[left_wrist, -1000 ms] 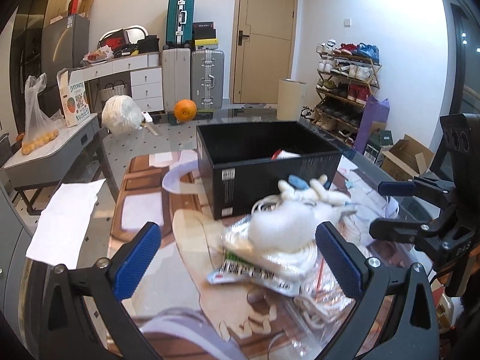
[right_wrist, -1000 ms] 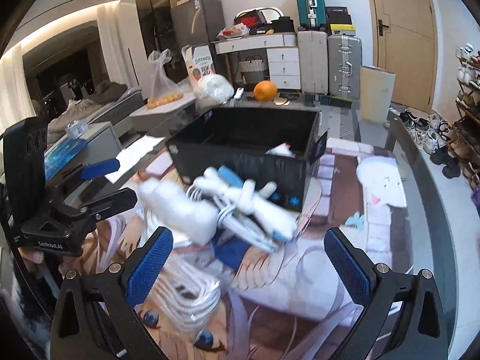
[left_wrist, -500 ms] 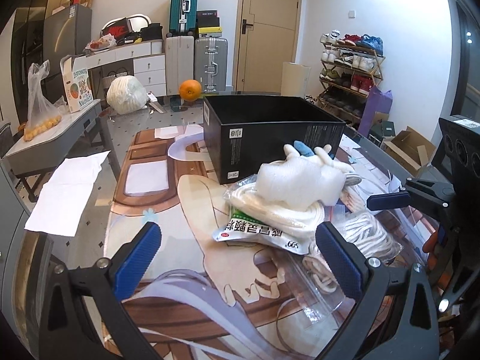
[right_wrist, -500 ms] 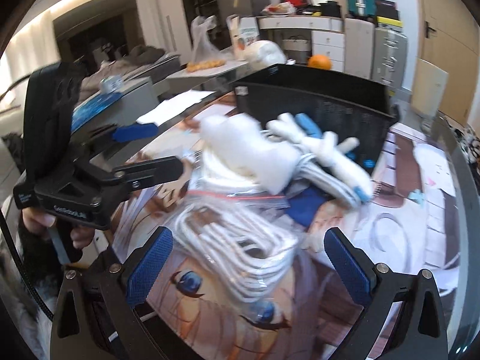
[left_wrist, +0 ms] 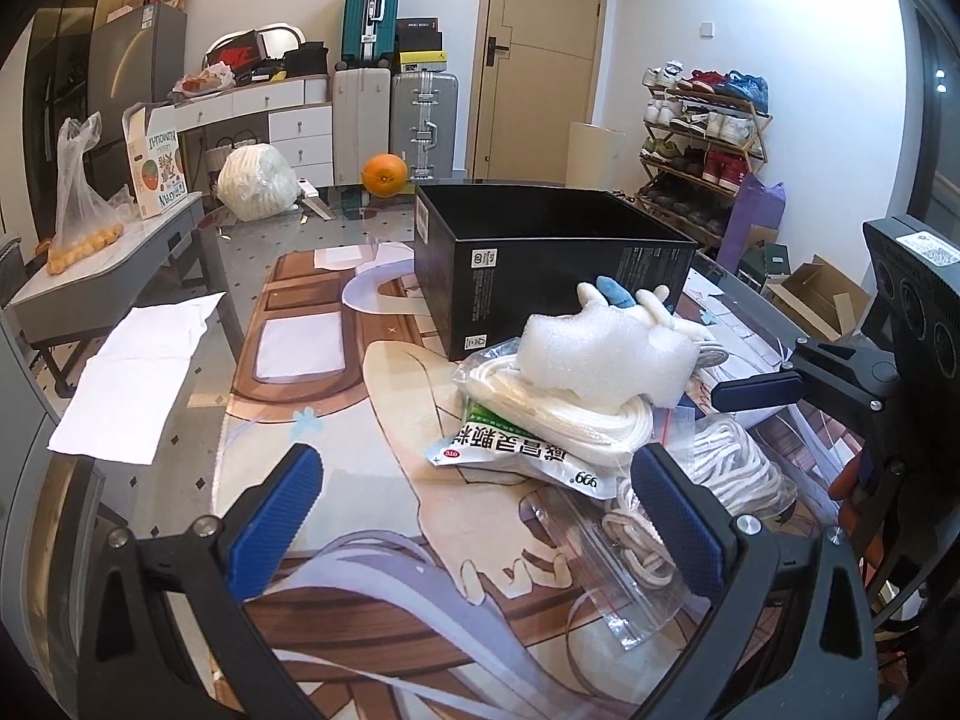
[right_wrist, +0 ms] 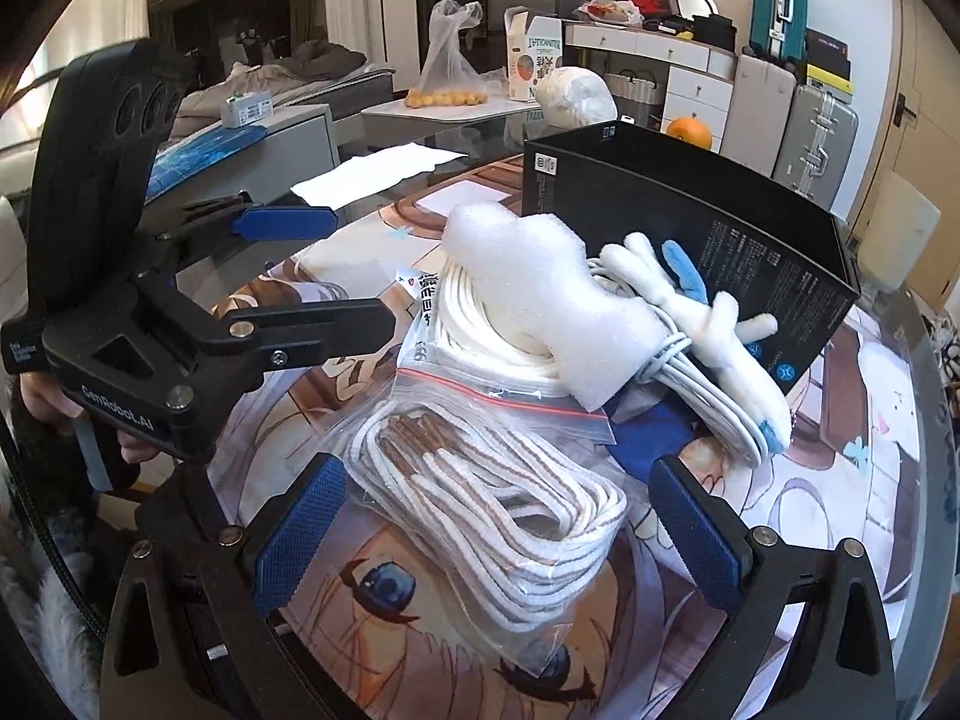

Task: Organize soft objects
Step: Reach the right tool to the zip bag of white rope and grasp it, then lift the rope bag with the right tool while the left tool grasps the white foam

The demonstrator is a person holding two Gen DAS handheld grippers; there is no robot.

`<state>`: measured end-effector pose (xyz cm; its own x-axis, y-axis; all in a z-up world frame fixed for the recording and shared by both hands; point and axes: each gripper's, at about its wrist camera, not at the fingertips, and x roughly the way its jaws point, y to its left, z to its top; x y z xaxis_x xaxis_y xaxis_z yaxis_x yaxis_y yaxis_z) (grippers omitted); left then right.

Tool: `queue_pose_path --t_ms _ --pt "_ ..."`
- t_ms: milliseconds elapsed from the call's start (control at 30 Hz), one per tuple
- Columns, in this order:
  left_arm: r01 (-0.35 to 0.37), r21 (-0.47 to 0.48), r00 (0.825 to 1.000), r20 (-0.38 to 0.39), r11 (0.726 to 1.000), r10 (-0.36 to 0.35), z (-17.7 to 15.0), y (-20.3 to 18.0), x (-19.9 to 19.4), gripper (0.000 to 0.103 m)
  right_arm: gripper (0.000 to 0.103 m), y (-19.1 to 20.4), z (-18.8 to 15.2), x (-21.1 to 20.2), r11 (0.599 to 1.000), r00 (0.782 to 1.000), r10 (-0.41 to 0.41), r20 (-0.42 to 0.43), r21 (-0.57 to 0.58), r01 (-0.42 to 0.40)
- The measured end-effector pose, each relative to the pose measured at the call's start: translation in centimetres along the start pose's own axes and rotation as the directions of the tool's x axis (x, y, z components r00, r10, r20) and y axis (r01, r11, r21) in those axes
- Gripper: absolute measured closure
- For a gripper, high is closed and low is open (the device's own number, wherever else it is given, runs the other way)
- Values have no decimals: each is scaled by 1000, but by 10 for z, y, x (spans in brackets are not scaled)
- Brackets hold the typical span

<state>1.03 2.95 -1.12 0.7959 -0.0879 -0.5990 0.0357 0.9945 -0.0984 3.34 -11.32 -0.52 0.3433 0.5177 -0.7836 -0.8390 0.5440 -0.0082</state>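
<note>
A pile of soft things lies on the printed table mat in front of a black box (left_wrist: 540, 258) (right_wrist: 690, 228). A white foam piece (left_wrist: 600, 360) (right_wrist: 540, 294) is on top. A white plush toy (left_wrist: 651, 309) (right_wrist: 720, 324) with blue parts rests against a coiled white cable. Underneath are a printed packet of white rope (left_wrist: 540, 438) and a clear zip bag of white cord (right_wrist: 498, 498) (left_wrist: 738, 474). My left gripper (left_wrist: 474, 504) is open, short of the pile and to its left. My right gripper (right_wrist: 498, 528) is open, with the cord bag between its fingers but not pinched.
An orange (left_wrist: 384, 175) and a white wrapped bundle (left_wrist: 257, 181) sit at the table's far end. A white sheet of paper (left_wrist: 138, 372) lies at the left edge. Suitcases, a drawer unit and a shoe rack (left_wrist: 702, 138) stand beyond the table.
Both grippers have dropped lower and drawn back from the pile. The right one has swung left over the bagged cord. The inside of the box has gone out of sight.
</note>
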Motion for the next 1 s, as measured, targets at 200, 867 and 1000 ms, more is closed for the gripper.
queue_pose_path --t_ms 200,867,1000 --pt "-1 -2 1000 -5 1000 1 0 1 1 0 1 -4 3 7 999 999 36 -11 10 -36" --pt "14 -10 1000 -3 1000 -14 3 1 0 0 49 -2 -33 -20 997 998 68 -18 -46 -69" --pt "14 -1 1000 -3 1000 -14 3 -2 0 0 51 -10 -44 -30 997 997 80 -8 -9 -80"
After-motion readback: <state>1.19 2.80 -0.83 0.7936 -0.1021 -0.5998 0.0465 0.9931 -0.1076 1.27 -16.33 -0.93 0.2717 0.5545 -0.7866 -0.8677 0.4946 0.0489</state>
